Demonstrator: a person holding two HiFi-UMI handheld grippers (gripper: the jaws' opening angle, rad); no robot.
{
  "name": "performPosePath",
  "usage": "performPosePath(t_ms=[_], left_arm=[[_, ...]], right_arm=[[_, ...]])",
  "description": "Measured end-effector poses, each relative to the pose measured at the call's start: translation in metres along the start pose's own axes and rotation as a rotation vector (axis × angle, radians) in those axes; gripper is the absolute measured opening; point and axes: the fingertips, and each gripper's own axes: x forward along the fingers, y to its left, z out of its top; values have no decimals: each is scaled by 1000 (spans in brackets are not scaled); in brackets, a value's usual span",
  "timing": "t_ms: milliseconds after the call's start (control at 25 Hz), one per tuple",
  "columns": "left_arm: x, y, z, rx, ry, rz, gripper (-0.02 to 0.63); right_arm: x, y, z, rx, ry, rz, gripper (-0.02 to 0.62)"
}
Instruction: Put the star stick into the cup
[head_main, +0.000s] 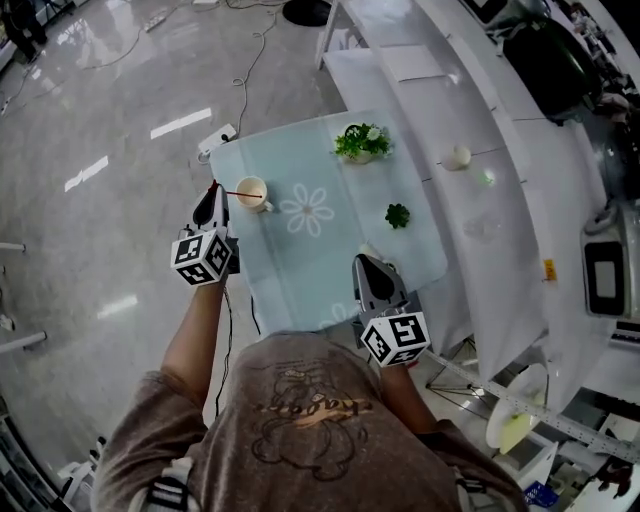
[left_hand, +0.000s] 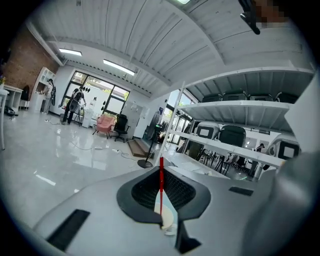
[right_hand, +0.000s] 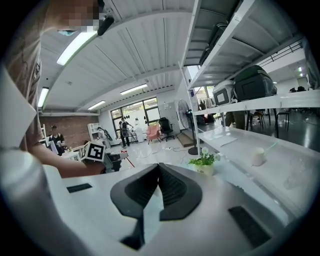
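A cream cup with a handle stands near the left edge of the pale blue flower-print tablecloth. My left gripper hovers just left of it, shut on a thin red stick that reaches over the cup's mouth. The left gripper view shows the stick pinched upright between the jaws of that gripper, with the cup right below. No star end shows. My right gripper hangs over the cloth's near right part, shut with nothing in it.
A potted plant stands at the cloth's far edge, a small green sprig to the right. White shelving with a small white cup runs along the right. A power strip and cables lie on the floor.
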Motion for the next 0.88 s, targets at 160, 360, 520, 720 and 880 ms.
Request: performPosePath(t_ms=[160,360,520,720,880], left_arm=[[14,7,-12,-5,29,14,32],[24,14,-26,-39,49,2,32],[26,23,-30,-75,47,7,32],[22,36,-36,-95,69,28,34],[21,43,-42,-112,88,34,34]], right_arm=[[4,-5,-4,3,21,-19,2],[9,-6,-9,7,37,-32,2],[14,-5,-11,12,43,-36,2],[16,-1,-16,16,49,-35,2],[18,4,-16,6,55,-33,2]])
